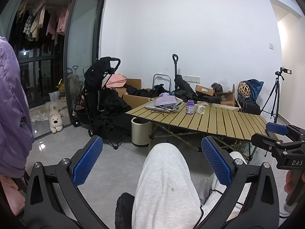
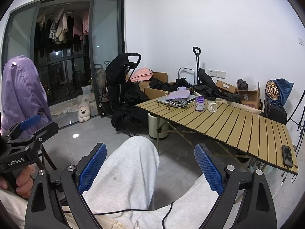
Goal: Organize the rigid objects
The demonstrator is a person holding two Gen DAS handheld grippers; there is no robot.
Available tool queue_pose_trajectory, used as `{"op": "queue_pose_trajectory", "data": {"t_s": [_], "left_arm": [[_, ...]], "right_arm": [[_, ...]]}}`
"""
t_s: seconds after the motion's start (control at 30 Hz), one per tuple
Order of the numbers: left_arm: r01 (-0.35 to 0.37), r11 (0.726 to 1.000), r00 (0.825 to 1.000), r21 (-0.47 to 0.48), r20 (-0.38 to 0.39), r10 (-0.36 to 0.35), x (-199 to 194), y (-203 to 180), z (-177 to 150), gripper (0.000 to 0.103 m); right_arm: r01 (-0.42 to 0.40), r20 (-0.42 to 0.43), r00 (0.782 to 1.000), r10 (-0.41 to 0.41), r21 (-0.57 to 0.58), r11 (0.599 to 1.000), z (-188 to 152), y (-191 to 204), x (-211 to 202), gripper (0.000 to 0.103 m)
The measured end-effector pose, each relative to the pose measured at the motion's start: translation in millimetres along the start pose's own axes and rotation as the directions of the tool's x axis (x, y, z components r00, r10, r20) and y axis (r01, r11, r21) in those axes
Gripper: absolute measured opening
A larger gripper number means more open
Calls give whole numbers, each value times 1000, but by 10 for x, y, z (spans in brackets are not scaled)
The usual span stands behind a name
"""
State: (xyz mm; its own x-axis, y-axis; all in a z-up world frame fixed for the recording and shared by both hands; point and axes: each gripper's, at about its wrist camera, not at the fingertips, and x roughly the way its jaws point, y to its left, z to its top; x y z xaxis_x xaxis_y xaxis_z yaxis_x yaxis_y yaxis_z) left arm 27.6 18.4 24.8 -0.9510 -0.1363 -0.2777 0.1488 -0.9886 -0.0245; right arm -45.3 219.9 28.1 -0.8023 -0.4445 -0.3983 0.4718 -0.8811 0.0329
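A slatted wooden folding table (image 1: 225, 122) (image 2: 247, 127) stands ahead. At its far end are a purple bottle (image 1: 190, 106) (image 2: 199, 103), a small white cup on its side (image 1: 201, 109) (image 2: 212, 106), and a laptop (image 1: 162, 107) (image 2: 175, 99) with a lilac pouch (image 1: 164, 101) (image 2: 178, 94) and cables on it. A black phone (image 2: 287, 155) lies near the table's near right corner. My left gripper (image 1: 151, 162) (image 2: 38, 124) is open and empty above my knee. My right gripper (image 2: 150, 167) (image 1: 270, 131) is open and empty, beside the left one, short of the table.
A beige bin (image 1: 140, 131) stands under the table's left end. A black stroller (image 1: 99, 87), cardboard boxes (image 1: 225, 93), bags and a tripod (image 1: 274, 95) line the wall. A plush dog (image 1: 55, 122) lies by the balcony door. A purple jacket (image 2: 22, 93) hangs on a chair at left.
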Motion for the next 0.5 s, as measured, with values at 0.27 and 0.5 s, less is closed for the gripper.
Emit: {"op": "queue_pose_trajectory", "data": {"t_s": [0.27, 0.5], "left_arm": [[-5, 1000, 1000, -6, -20, 5, 43, 24, 12, 103], [-4, 1000, 1000, -6, -21, 4, 45, 25, 7, 103]], "right_arm": [[2, -2, 1000, -2, 0, 1000, -7, 1, 11, 97], [2, -7, 1000, -2, -3, 1000, -28, 2, 33, 97]]}}
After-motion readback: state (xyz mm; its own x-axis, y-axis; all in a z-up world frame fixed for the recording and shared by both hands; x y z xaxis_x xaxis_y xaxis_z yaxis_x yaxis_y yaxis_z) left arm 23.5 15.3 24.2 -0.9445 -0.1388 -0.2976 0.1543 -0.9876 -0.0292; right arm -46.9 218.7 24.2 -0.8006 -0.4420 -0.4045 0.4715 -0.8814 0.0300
